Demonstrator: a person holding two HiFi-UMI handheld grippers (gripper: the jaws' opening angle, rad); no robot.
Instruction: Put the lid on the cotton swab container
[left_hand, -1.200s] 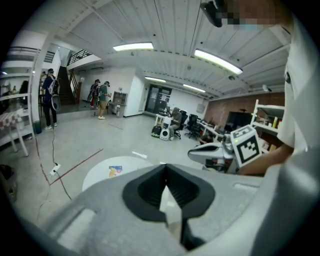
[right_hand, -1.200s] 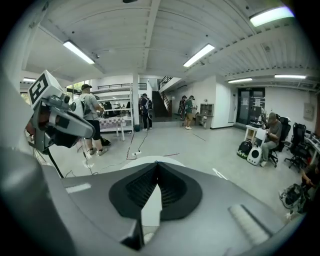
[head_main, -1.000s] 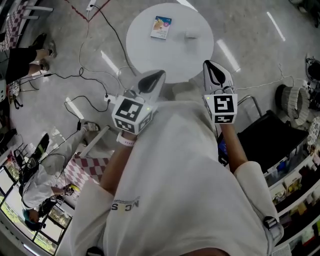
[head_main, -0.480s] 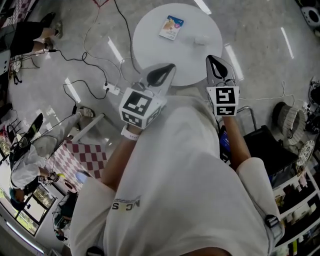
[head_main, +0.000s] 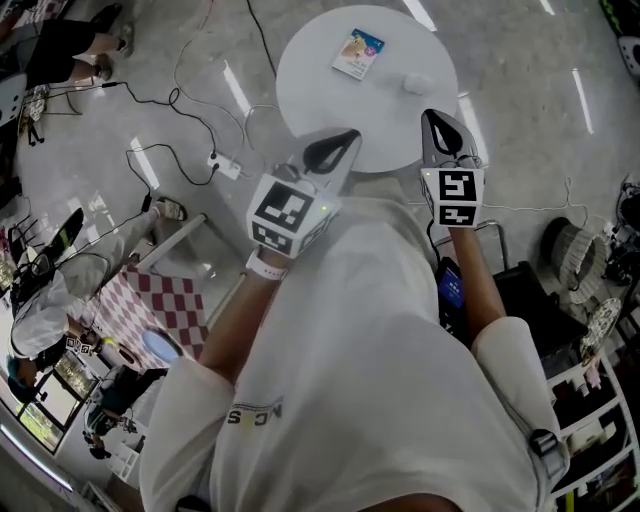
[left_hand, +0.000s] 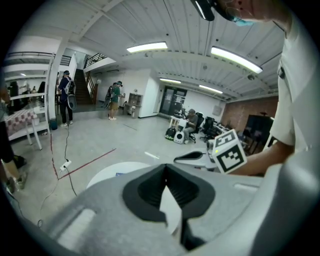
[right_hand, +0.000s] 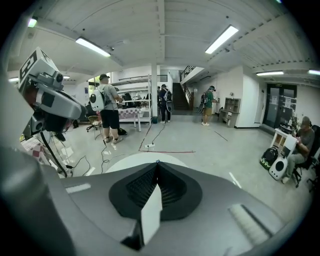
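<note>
A round white table stands ahead of me. On its far side lies a flat blue and yellow packet, with a small white round thing to its right; which one is the container or the lid I cannot tell. My left gripper hangs over the table's near edge, jaws shut and empty. At the near right edge, my right gripper is also shut on nothing. The left gripper view shows shut jaws above the table. Shut jaws show in the right gripper view too.
Cables and a power strip lie on the grey floor left of the table. A checked cloth is at lower left, a black chair at right. People stand far across the hall.
Both grippers have come closer to the table's near edge, and the table sits further right in the head view. Both stay shut.
</note>
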